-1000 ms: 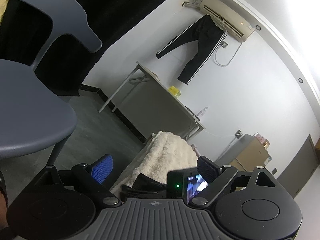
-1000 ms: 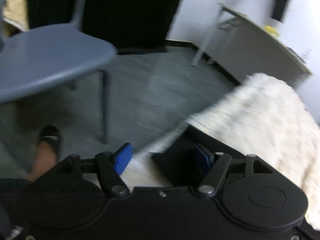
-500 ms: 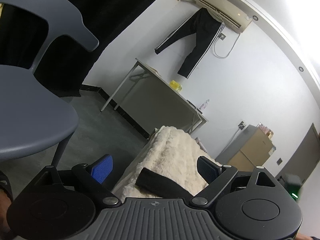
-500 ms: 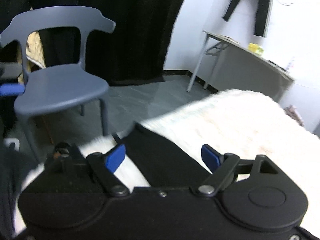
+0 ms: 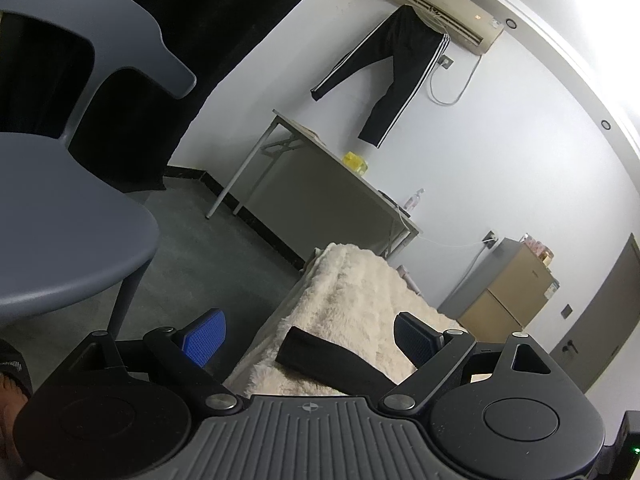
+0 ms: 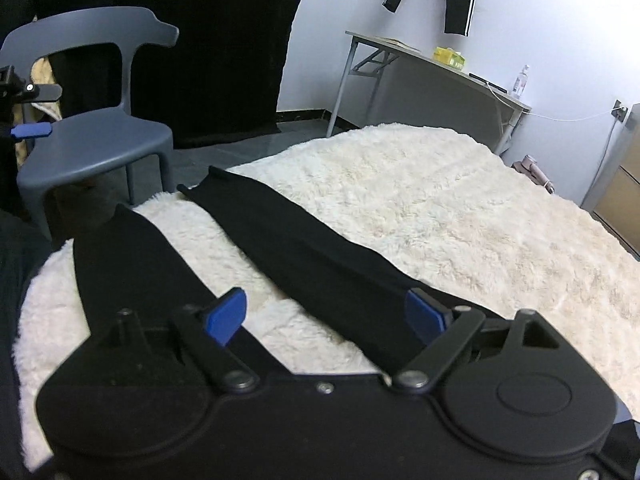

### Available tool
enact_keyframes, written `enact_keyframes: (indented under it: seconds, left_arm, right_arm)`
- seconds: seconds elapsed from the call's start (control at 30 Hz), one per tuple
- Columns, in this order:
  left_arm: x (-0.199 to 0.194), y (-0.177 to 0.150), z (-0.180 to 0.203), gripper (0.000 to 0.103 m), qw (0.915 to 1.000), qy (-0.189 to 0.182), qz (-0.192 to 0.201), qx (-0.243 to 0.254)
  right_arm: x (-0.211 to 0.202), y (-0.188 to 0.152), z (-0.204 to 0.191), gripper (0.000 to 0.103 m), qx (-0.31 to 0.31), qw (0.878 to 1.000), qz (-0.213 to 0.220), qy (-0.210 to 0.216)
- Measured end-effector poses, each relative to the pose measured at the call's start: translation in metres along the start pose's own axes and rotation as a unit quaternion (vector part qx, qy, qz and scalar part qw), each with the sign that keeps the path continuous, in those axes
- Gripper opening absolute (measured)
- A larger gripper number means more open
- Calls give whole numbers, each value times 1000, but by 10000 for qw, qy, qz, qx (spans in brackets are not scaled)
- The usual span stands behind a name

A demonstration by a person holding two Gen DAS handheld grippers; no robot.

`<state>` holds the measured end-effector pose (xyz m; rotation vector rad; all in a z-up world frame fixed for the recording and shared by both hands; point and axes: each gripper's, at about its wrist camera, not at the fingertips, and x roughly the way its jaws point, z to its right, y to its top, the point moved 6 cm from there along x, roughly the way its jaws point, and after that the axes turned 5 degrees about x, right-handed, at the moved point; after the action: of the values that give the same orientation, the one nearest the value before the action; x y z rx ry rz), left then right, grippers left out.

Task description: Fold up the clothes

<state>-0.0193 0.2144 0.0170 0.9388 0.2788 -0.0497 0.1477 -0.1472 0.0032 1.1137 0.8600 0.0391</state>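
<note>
Black trousers (image 6: 304, 252) lie spread on the cream fleece bed (image 6: 460, 208), legs running away from the right gripper (image 6: 324, 316), fingers just opened, empty; left gripper (image 5: 308, 340) apart, farther off.

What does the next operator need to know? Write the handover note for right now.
Left tongs: open, empty, near the bed's edge.
Right tongs: open, empty, above the garment; jaws just opened wider.
Black trousers: flat on the cream fleece blanket, two legs spread apart, no fold visible.
Done: garment laid out.
Left: bring the legs together, then fold, probably lengthwise first.
Grey chair stands beside the bed.
</note>
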Motion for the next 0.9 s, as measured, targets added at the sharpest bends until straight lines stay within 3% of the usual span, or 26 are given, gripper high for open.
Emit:
enact_keyframes:
  seconds: [0.23,0.9]
  left_arm:
    - [-1,0,-2,89,10000,8,-14,-91]
    - [4,-3,1,89,9999,1,-111,25]
  right_arm:
    - [0,1,-24,86,-355,9992,100,162]
    - [6,-15,-23,86,-16,9998,-27,175]
